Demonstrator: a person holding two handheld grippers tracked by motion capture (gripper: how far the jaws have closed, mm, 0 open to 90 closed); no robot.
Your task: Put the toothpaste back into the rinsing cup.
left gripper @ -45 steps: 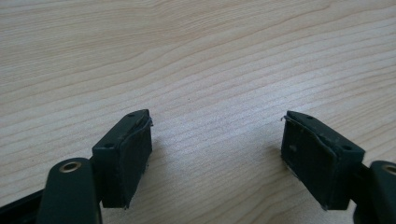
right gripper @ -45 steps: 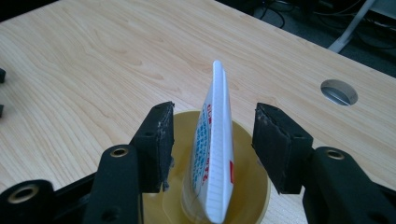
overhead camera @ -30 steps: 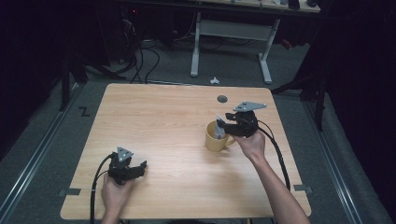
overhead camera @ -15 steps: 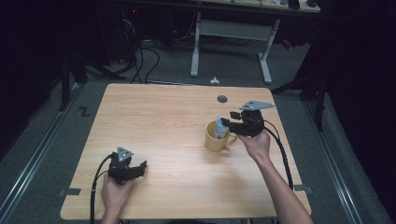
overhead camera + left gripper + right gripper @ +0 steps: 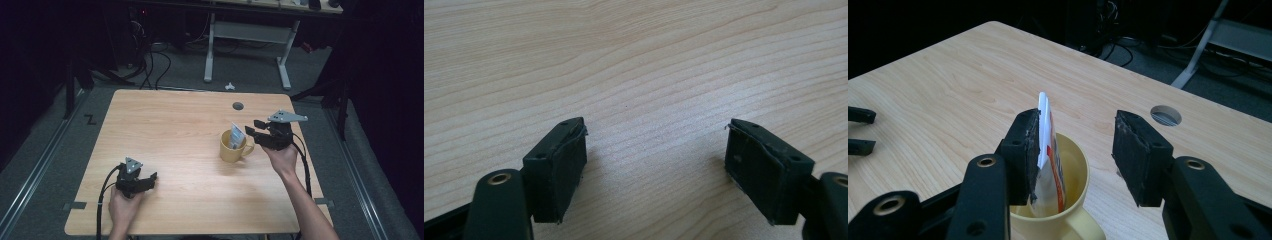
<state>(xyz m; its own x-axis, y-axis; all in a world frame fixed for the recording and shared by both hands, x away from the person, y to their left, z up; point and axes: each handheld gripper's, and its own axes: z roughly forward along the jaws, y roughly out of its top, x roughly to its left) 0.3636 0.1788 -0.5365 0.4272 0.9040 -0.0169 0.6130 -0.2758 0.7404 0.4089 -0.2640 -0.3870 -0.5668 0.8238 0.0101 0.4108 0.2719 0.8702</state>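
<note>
A yellow mug (image 5: 232, 149) stands on the right half of the wooden table (image 5: 175, 125), with a white and orange packet (image 5: 236, 136) upright inside it. My right gripper (image 5: 253, 126) hovers just right of the mug, pointing at it. In the right gripper view the mug (image 5: 1073, 165) and the packet (image 5: 1050, 150) lie beyond the jaws. My right gripper (image 5: 1077, 135) is open; its jaws have just been closing, with nothing between the pads. My left gripper (image 5: 147, 180) rests open on the table at the front left, and between its jaws (image 5: 656, 145) is bare wood.
A round cable hole (image 5: 238, 106) sits in the table behind the mug. Past the far edge stand a desk frame (image 5: 245, 45) and loose cables on the floor. In the right gripper view, the left gripper's jaws (image 5: 860, 130) show at the left edge.
My right gripper has drawn back from over the mug to the right and a little up. The packet stays standing in the mug. The left hand has not moved.
</note>
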